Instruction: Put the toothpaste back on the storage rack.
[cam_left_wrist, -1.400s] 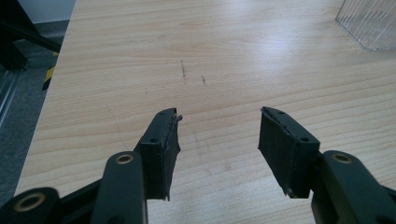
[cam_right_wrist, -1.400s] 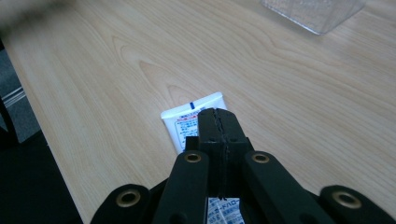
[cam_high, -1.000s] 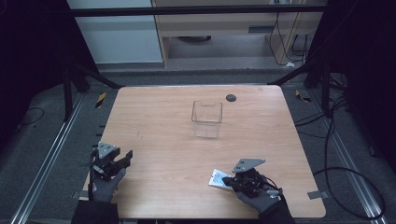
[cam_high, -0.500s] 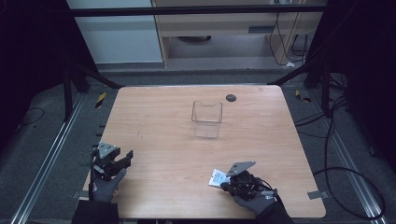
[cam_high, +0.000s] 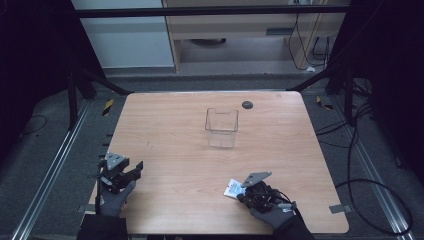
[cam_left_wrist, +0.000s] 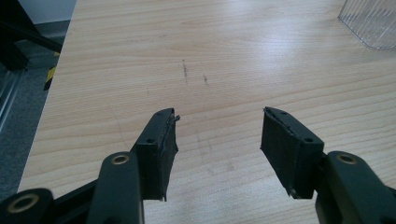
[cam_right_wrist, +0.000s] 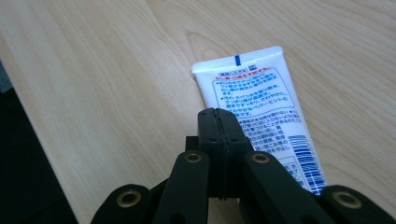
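A white tube (cam_right_wrist: 252, 88) with red and blue print lies flat on the wooden table (cam_high: 175, 135) near its front edge, right of centre. In the high view the tube (cam_high: 231, 188) pokes out to the left of my right gripper (cam_high: 242, 194). In the right gripper view my right gripper (cam_right_wrist: 218, 114) is shut, pad against pad, with nothing between. Its tips sit over the tube's left edge, and whether they touch the tube I cannot tell. My left gripper (cam_high: 136, 169) rests at the front left, and its own view shows the left gripper (cam_left_wrist: 219, 126) open over bare wood.
A clear plastic container (cam_high: 221, 127) stands upright in the middle of the table, and its corner (cam_left_wrist: 371, 23) appears in the left gripper view. A small black disc (cam_high: 247, 104) lies behind it. Metal rails and cables run along the floor on both sides.
My right hand has edged slightly left toward the tube. The tube, the container and the left gripper have stayed put.
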